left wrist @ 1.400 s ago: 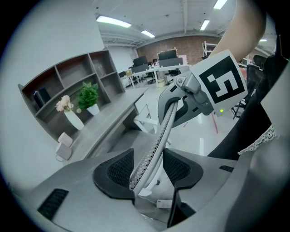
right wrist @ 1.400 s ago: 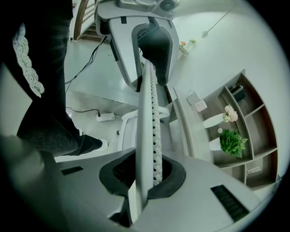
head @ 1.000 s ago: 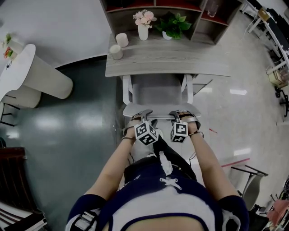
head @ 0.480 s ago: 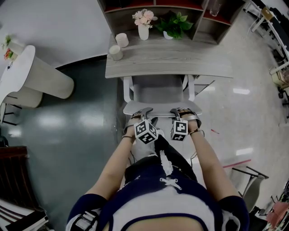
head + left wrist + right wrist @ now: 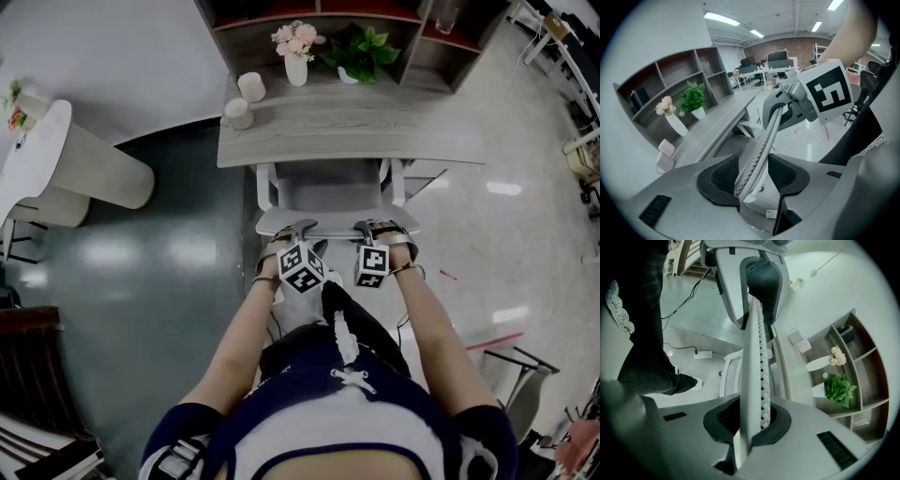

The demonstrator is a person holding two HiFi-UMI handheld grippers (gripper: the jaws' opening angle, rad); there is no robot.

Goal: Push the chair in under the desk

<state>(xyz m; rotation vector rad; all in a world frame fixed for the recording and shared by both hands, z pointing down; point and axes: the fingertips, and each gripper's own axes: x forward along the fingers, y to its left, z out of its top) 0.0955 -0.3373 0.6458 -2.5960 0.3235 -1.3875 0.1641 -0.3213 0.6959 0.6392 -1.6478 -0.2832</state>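
Head view down onto a white-framed grey mesh office chair (image 5: 328, 192) standing at the near edge of a grey wood-grain worktop (image 5: 375, 127), seat front apparently tucked just beneath that edge, backrest on the near side. Shows the left hand-held gripper (image 5: 298, 228) and the right hand-held gripper (image 5: 370, 228) side by side on the backrest's top rim, one left of centre, one right of centre. Right gripper view: clenched on the rim, pads pressed against both faces of the perforated edge. Left gripper view: released yet straddling, jaws wide, rim standing between the pads with room to spare, closer to one pad than the other. Judged as the push step itself, begun but far from finished, with most of the seat exposed on the near side of the worktop. Calls next for a steady, level shove toward the far side, both hands advancing together to keep the chair square and its white arm frames clear of the worktop edge; might also call for closing the left jaws for firmer steering. At the far side of the worktop, well apart from the chair: a white vase of pink flowers (image 5: 296, 56), a green potted plant (image 5: 356, 56) and two pale cylindrical cups (image 5: 250, 86).
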